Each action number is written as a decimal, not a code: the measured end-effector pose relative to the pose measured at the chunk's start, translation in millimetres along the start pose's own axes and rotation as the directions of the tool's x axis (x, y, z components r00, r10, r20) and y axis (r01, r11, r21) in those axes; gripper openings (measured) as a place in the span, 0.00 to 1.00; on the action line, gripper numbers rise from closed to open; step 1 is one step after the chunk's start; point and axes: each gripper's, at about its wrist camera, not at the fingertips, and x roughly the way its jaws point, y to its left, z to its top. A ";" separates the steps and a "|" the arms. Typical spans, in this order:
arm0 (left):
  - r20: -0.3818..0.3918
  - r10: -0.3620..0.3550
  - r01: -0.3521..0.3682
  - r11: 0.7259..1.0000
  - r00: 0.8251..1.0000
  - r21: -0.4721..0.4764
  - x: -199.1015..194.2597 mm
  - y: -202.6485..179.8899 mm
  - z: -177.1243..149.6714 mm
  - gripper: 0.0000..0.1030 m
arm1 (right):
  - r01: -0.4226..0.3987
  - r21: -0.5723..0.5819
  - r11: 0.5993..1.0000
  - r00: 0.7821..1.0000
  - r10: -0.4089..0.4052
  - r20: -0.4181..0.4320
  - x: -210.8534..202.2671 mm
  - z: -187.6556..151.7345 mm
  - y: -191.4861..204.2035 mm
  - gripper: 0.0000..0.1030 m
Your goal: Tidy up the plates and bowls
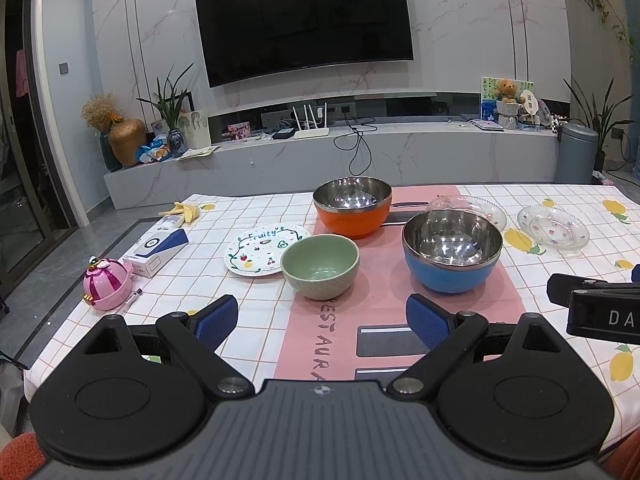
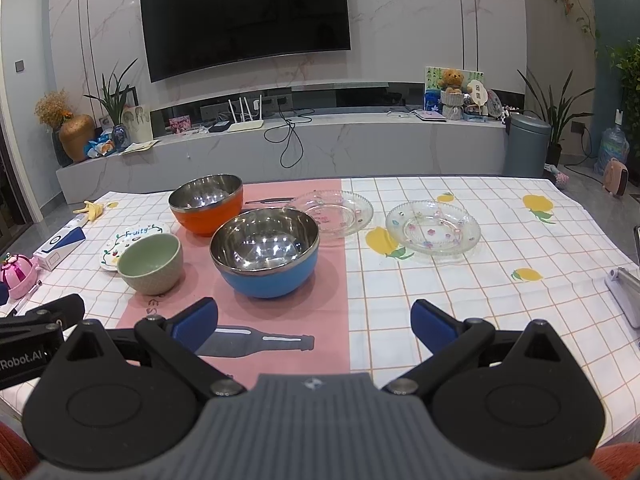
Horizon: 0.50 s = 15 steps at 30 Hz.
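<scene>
On the checked tablecloth stand a green ceramic bowl (image 1: 320, 266) (image 2: 151, 264), a blue steel-lined bowl (image 1: 452, 250) (image 2: 266, 252) and an orange steel-lined bowl (image 1: 352, 206) (image 2: 206, 204). A white "Fruity" plate (image 1: 260, 250) (image 2: 128, 242) lies partly behind the green bowl. Two clear glass plates lie to the right, one (image 1: 478, 208) (image 2: 334, 212) behind the blue bowl, the other (image 1: 554, 227) (image 2: 433, 228) apart. My left gripper (image 1: 322, 322) hovers open just before the green bowl, holding nothing. My right gripper (image 2: 314, 324) is open and empty, near the table's front, right of the blue bowl.
At the table's left sit a pink toy dome (image 1: 106, 284), a pen (image 1: 134, 298), a white-blue box (image 1: 158, 250) and a banana peel (image 1: 182, 211). A white stand (image 2: 626, 292) is at the right edge. A TV console lies beyond the table.
</scene>
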 end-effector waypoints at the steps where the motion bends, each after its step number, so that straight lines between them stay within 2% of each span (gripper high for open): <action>1: -0.001 0.000 0.000 1.000 1.000 0.000 0.0 -0.1 0.0 1.00 | 0.000 0.000 1.000 1.000 0.000 0.000 0.0 0.0 0.0 0.98; 15: -0.003 -0.001 0.001 1.000 1.000 0.003 0.0 -0.5 -0.5 1.00 | 0.001 0.000 1.000 1.000 -0.001 -0.002 0.8 -1.3 -0.4 0.98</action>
